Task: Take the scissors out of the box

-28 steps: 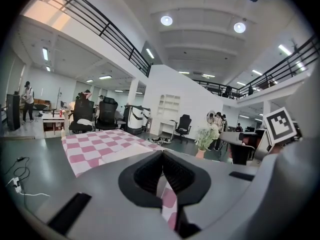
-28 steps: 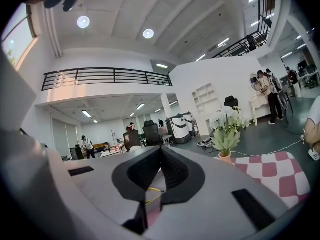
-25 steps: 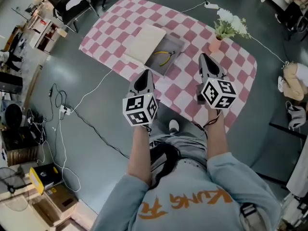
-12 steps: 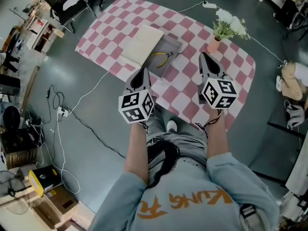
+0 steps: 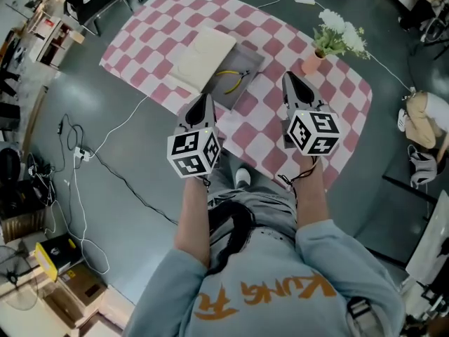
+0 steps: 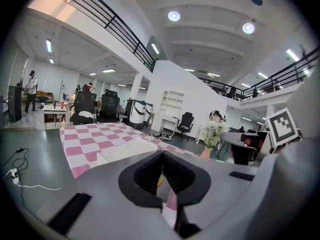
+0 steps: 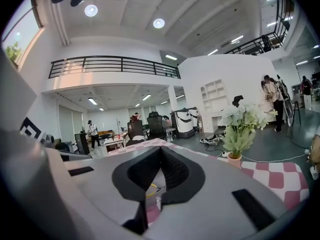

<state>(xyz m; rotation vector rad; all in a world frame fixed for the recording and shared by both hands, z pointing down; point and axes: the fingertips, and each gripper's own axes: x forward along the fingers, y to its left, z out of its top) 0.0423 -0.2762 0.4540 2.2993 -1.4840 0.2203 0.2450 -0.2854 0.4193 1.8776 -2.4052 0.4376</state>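
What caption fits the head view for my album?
Left gripper and right gripper, both shut, point at the open box with scissors inside.

grey-green floor, loose cables; white walls, black mezzanine railing, round ceiling lights, office chairs.

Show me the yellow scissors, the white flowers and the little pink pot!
Yellow-handled scissors [image 5: 237, 78]: head view, on the curved yellow handle.
White flowers with green leaves [image 5: 338, 28]: head view, on the blossoms.
Small pink pot [image 5: 311, 64]: head view, on its side wall.
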